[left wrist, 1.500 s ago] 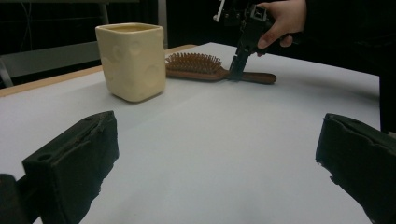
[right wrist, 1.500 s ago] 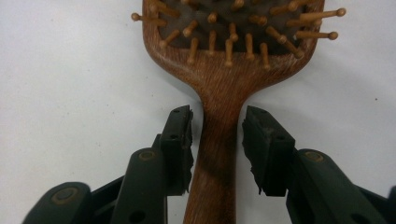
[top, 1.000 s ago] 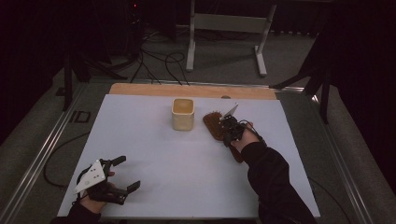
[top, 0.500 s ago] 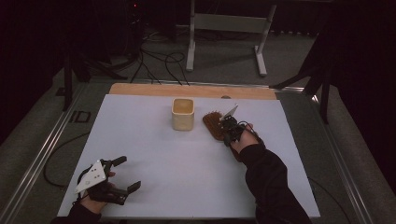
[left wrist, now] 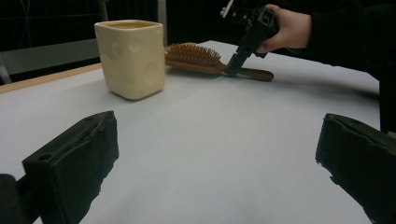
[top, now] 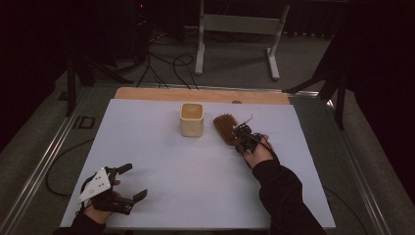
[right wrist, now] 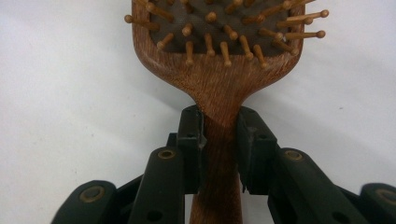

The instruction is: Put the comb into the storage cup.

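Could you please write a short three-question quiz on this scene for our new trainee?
1. True or false: the right gripper is clamped on the hairbrush at its handle.
2. What stands beside the hairbrush on the table? A) a cream cup B) a glass bottle C) a metal bowl
3. Fill in: the left gripper has its jaws ____, holding nothing.

Key: 1 true; 2 A; 3 open.

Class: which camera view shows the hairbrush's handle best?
The right gripper view: the hairbrush handle sits close up between the right gripper's fingers. The left gripper view shows it side-on, farther off; the high view shows it small and partly covered.
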`<state>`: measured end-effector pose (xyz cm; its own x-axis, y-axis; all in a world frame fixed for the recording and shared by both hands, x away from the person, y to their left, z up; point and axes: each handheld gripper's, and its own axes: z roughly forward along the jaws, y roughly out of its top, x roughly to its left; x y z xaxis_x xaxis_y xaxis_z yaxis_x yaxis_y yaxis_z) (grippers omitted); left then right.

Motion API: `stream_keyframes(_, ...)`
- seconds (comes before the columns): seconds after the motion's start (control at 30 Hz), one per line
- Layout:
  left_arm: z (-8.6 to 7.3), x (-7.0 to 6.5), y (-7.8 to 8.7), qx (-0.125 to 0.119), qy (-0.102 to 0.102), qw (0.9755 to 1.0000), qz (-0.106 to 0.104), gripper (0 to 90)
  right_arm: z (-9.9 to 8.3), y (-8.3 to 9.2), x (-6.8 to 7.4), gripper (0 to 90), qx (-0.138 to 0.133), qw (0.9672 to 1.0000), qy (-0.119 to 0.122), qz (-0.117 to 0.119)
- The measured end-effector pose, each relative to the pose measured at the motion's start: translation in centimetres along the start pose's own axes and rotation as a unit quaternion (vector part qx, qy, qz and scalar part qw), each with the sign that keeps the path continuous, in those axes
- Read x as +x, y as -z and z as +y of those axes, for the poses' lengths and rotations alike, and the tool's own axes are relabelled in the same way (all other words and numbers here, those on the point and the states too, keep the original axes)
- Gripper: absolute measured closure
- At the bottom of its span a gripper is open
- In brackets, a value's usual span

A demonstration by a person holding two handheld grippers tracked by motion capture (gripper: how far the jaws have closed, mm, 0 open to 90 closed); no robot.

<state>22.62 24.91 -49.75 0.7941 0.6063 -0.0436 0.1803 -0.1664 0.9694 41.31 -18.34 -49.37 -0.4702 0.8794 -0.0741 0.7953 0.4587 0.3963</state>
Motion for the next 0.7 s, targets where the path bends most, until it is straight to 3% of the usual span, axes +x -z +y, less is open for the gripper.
stream_keyframes(0.3, 0.0, 0.0, -0.1, 0.001, 0.001, 1.0, 0.0, 0.1, -1.0, 1.7, -1.4, 73.5, -0.04, 0.9989, -0.01, 0.024)
stream_keyframes(0.7, 0.0, 0.0, -0.2, 0.002, 0.003, 1.0, 0.0, 0.1, -4.0, 3.1, -1.2, 73.4, -0.083, 0.9953, -0.003, 0.049)
